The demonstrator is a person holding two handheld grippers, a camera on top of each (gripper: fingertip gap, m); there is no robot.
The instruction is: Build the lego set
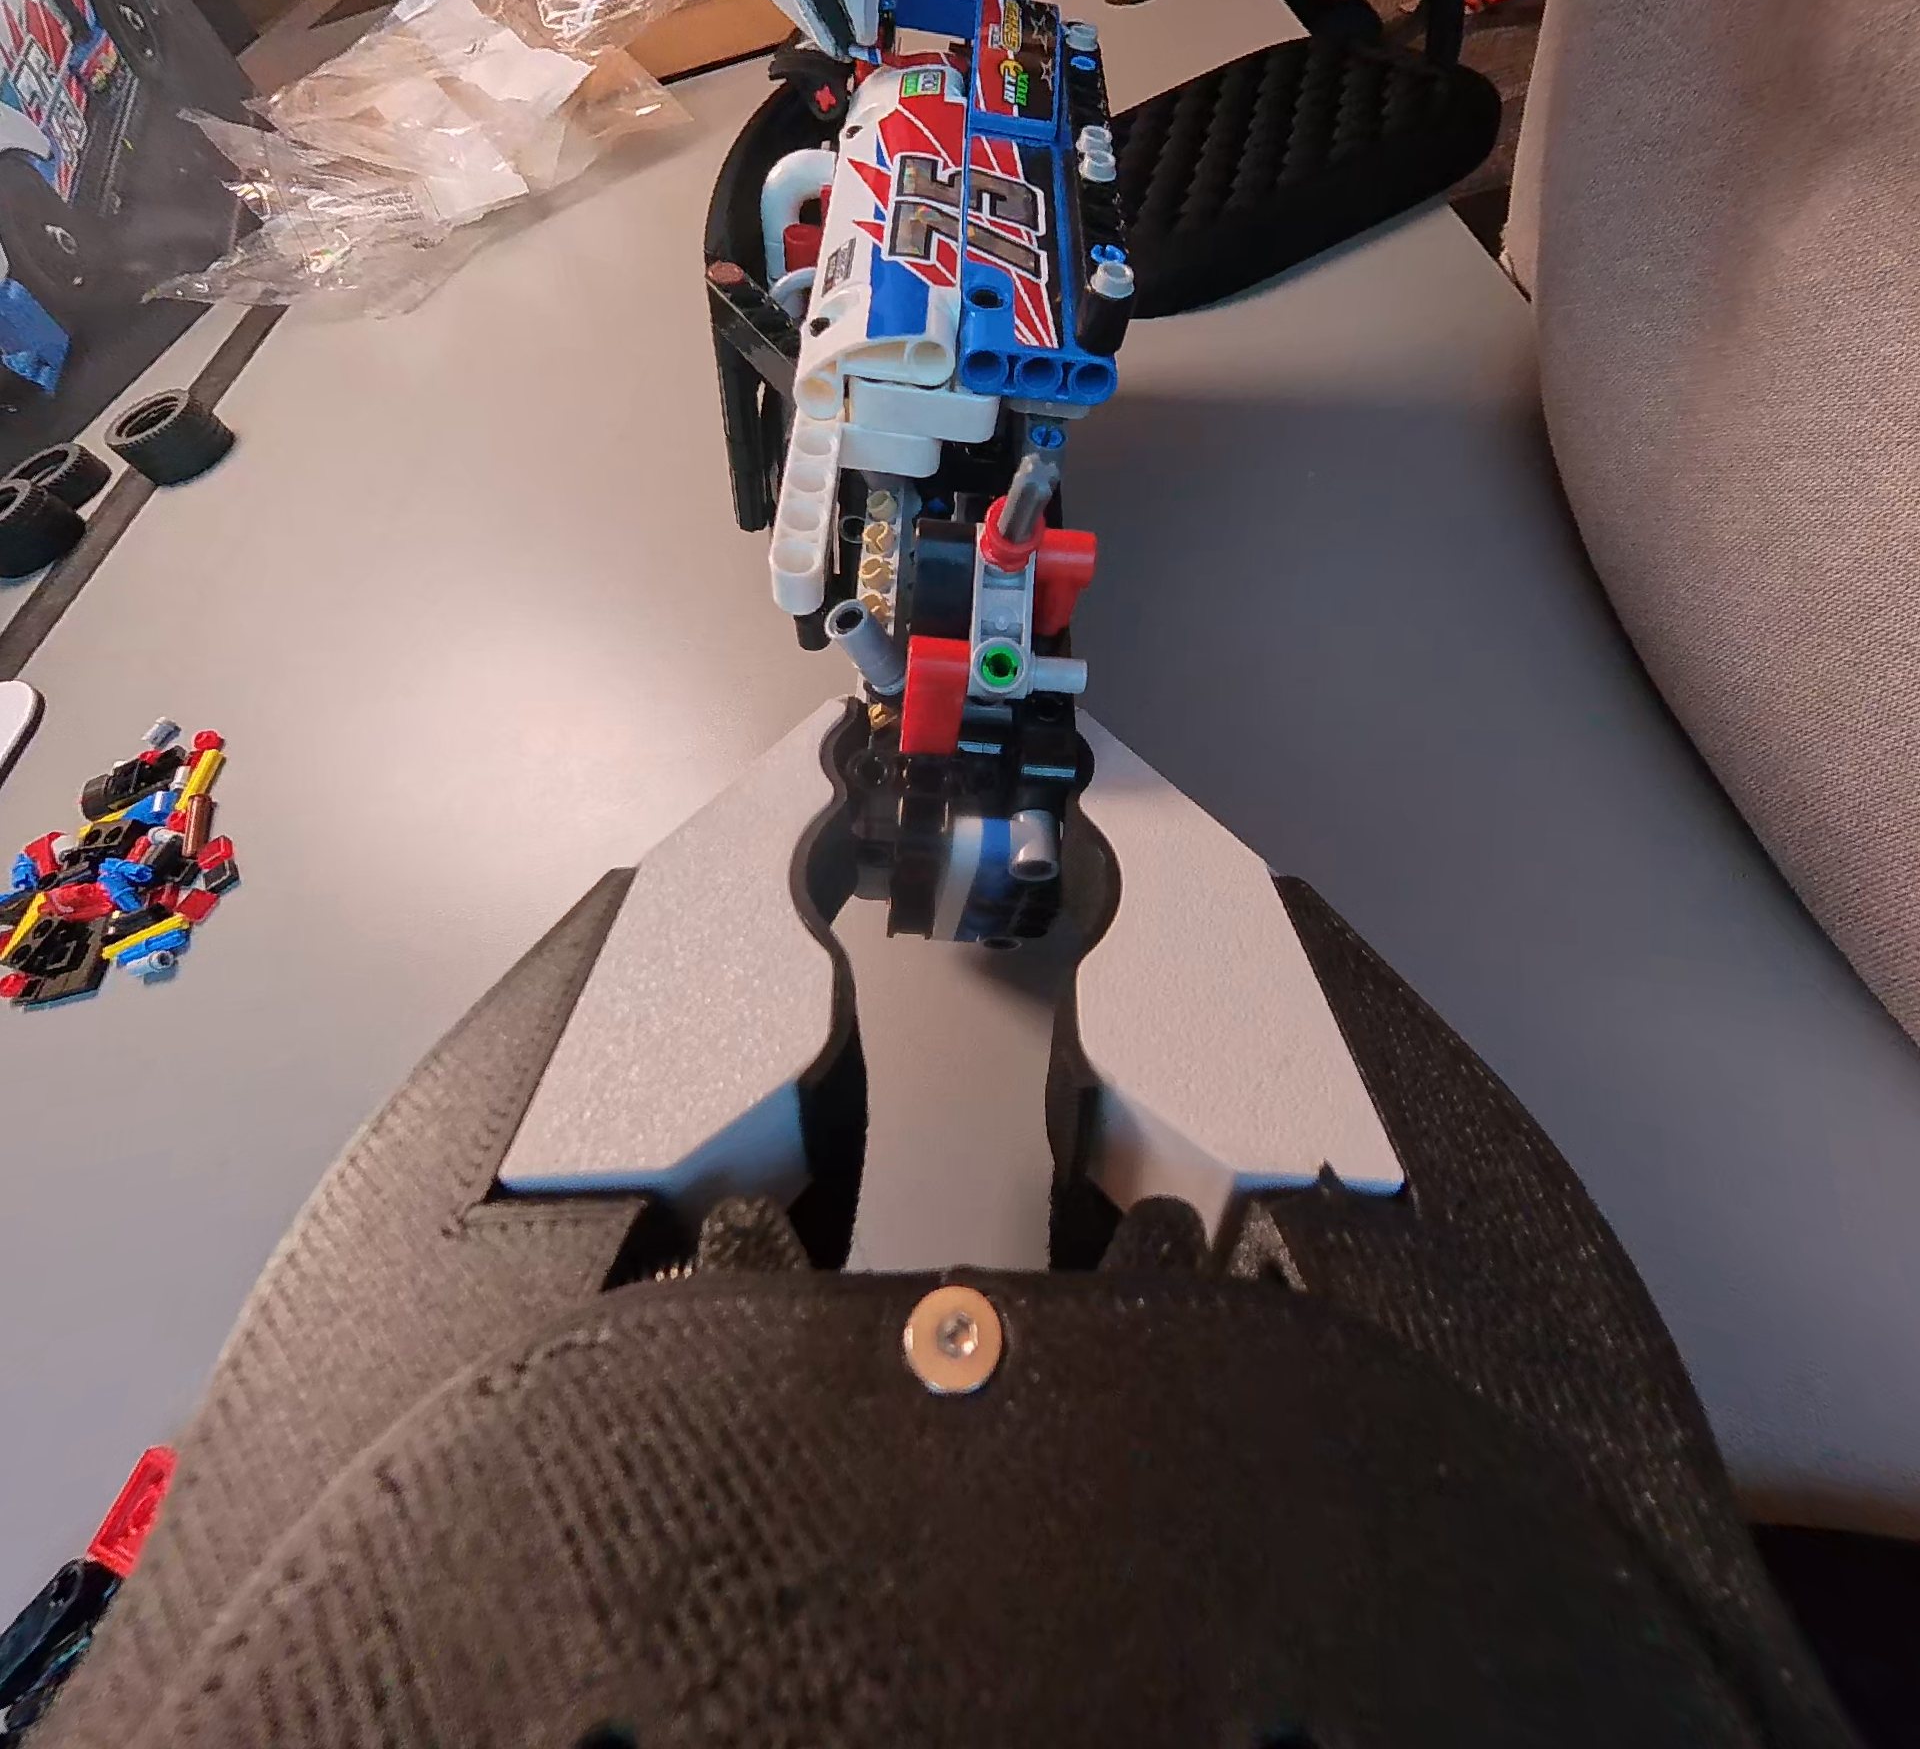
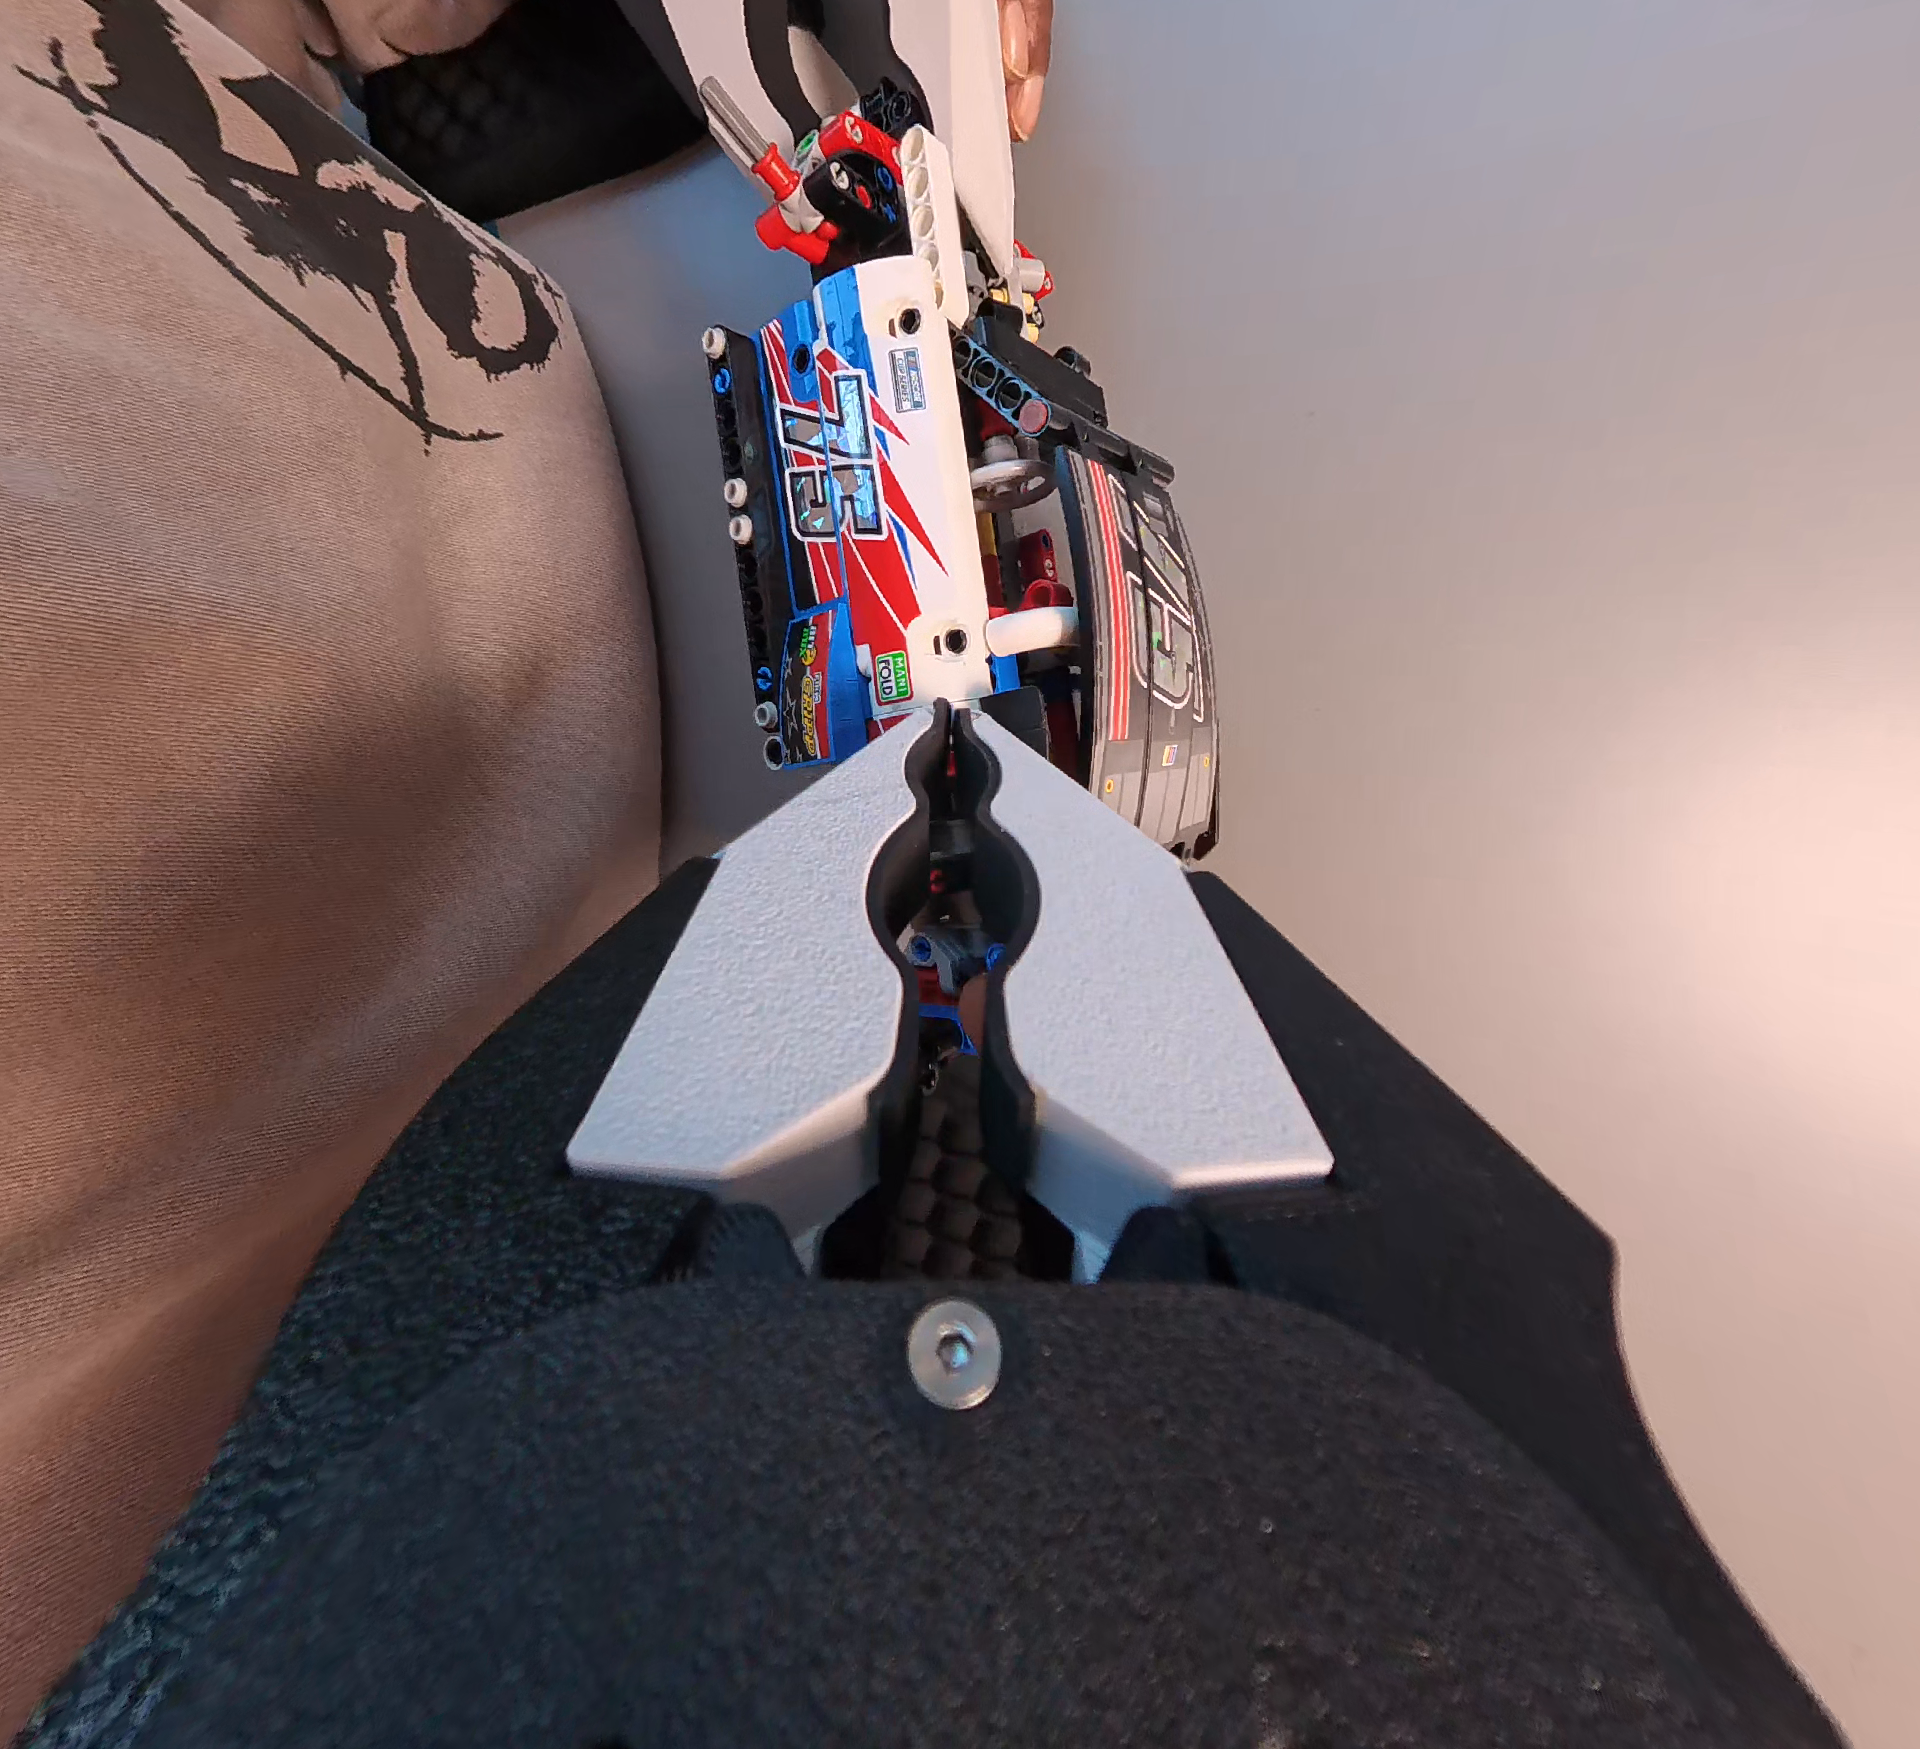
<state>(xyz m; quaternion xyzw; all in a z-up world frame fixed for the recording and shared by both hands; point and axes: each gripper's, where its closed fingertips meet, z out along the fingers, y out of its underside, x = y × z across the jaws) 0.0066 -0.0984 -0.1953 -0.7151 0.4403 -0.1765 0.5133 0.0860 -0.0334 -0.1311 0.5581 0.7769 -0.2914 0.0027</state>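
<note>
A: Where's the car?

B: Half-built Lego race car (image 1: 935, 265) is off the grey table (image 1: 468, 473), turned on its side and spanned between the two grippers. Left gripper (image 1: 961, 826) has the nose end, clamped on the black beam block there. Right gripper (image 2: 948, 733) has the tail end, tips pinched nearly together on a thin edge at the rear of the body.

A: Why hold both ends?

B: My read: one end alone would let it swing or pop a pin. Two grips keep it rigid so it can be reoriented or pressed on.

A: Why on its side?

B: Likely to expose the axles. A grey axle with a red bush (image 1: 1013, 520) sticks out by the nose. No wheels on yet; black tyres (image 1: 166, 437) sit at the far left of the table.

A: Loose parts?

B: Small pile of pins and connectors (image 1: 114, 858) near left, well apart from the car. Empty plastic bags (image 1: 436, 89) behind, the set's box (image 1: 62, 141) at far left.

A: Risk?

B: Right grip is on a thin edge, so it could slip or lever a panel off if twisted. The person's torso (image 2: 260, 660) is close beside the car, little room to swing.
</note>
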